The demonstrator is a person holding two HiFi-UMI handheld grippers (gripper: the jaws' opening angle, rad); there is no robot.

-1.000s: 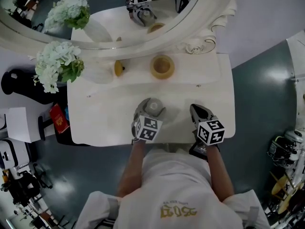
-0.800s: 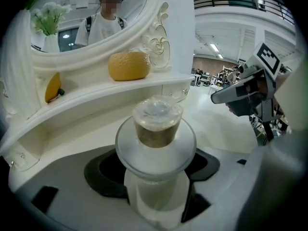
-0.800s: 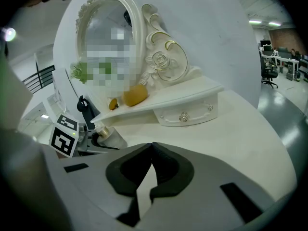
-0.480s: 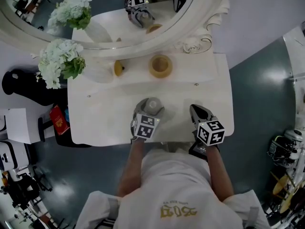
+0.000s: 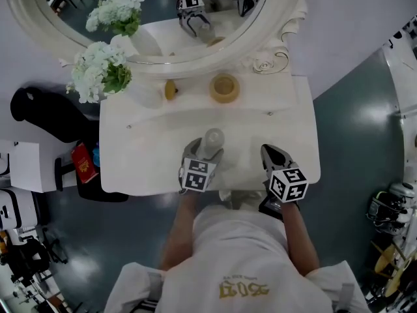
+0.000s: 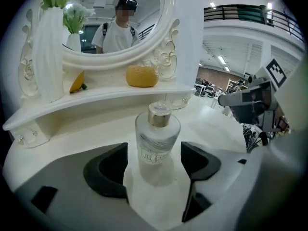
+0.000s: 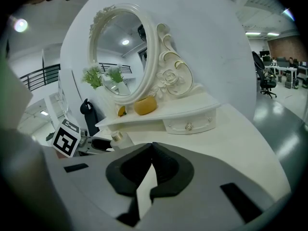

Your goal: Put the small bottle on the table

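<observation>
A small frosted glass bottle (image 5: 212, 140) with a gold cap stands upright on the white dressing table (image 5: 150, 155). In the left gripper view the bottle (image 6: 157, 138) sits between the two dark pads with a gap on each side. My left gripper (image 5: 203, 151) is around its base and its jaws are opening. My right gripper (image 5: 272, 154) rests near the table's front right, its jaws shut with nothing between them. The right gripper view shows the bottle (image 7: 118, 138) and the left gripper (image 7: 91, 146) off to the left.
At the back a raised shelf holds a yellow jar (image 5: 224, 87), a small yellow object (image 5: 171, 90) and a white vase of flowers (image 5: 104, 74). An oval mirror (image 5: 189, 18) stands behind. A black bag (image 5: 45, 113) and a red item (image 5: 81, 163) lie left of the table.
The left jaws have spread off the bottle and the gripper has drawn back a little toward me, so more of the bottle shows. The right gripper has stayed put.
</observation>
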